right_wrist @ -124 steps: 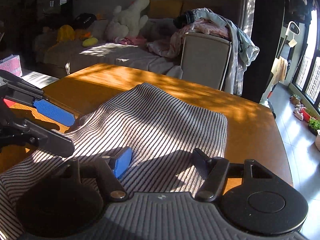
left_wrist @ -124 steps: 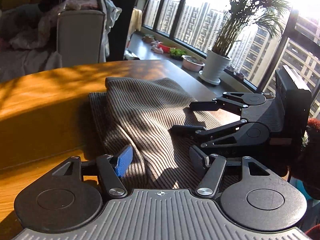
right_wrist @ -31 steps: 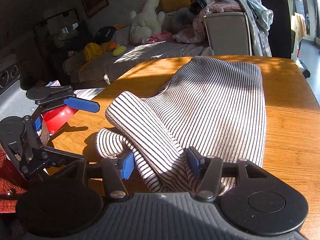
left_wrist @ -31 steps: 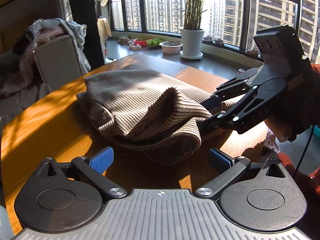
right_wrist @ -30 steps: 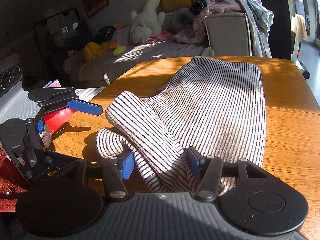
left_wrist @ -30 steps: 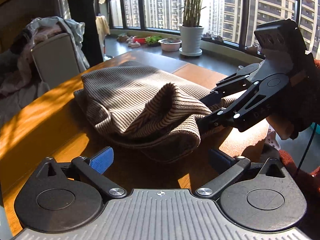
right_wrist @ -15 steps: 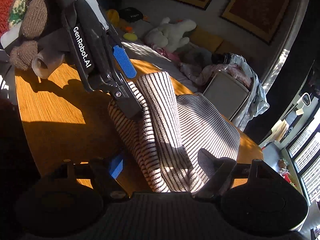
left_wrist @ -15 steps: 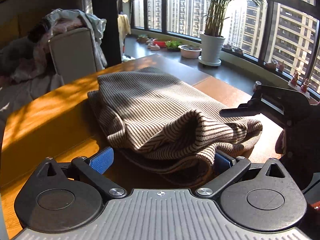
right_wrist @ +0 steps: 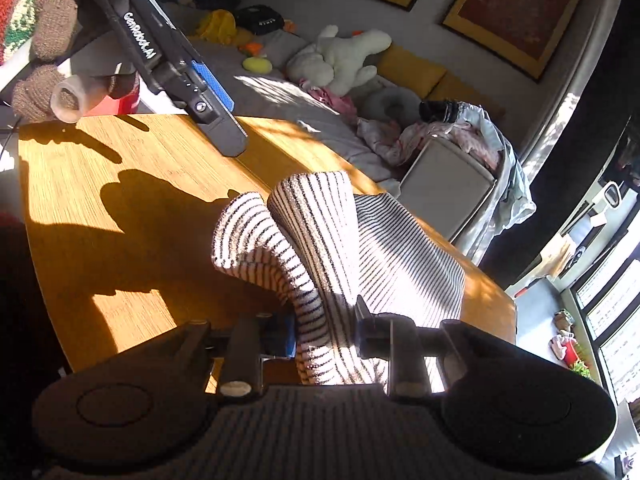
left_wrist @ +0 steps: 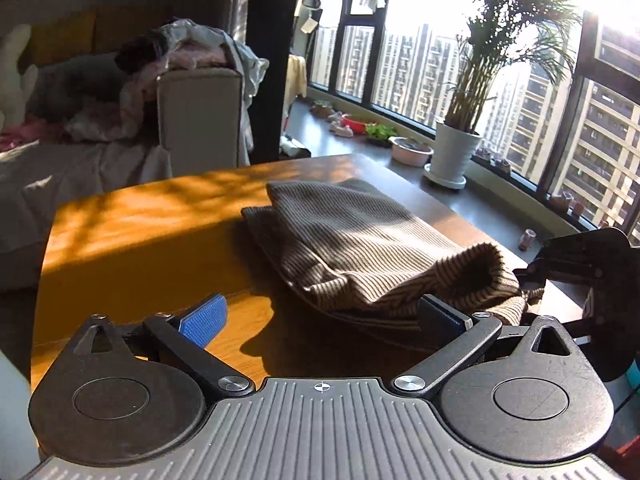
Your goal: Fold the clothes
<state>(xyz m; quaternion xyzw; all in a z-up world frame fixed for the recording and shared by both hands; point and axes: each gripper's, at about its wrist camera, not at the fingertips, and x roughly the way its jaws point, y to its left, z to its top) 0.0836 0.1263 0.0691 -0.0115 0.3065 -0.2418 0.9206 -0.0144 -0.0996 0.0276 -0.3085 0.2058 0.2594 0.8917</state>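
Two tools are at work on one striped garment (left_wrist: 352,240) lying on the bench (left_wrist: 132,232). The right tool (right_wrist: 326,332) is closing its jaws on a bunched fold of the near hem, the cloth standing up between its fingers. The left tool (left_wrist: 320,316) is spread wide with nothing pinched; the near hem lies just ahead of its right finger, the rest stretching away toward the window. To my eye this is the gathering of the near edge for a fold across. Next, I'd judge, the left tool must nip its own corner so both can lift and carry the hem forward evenly.
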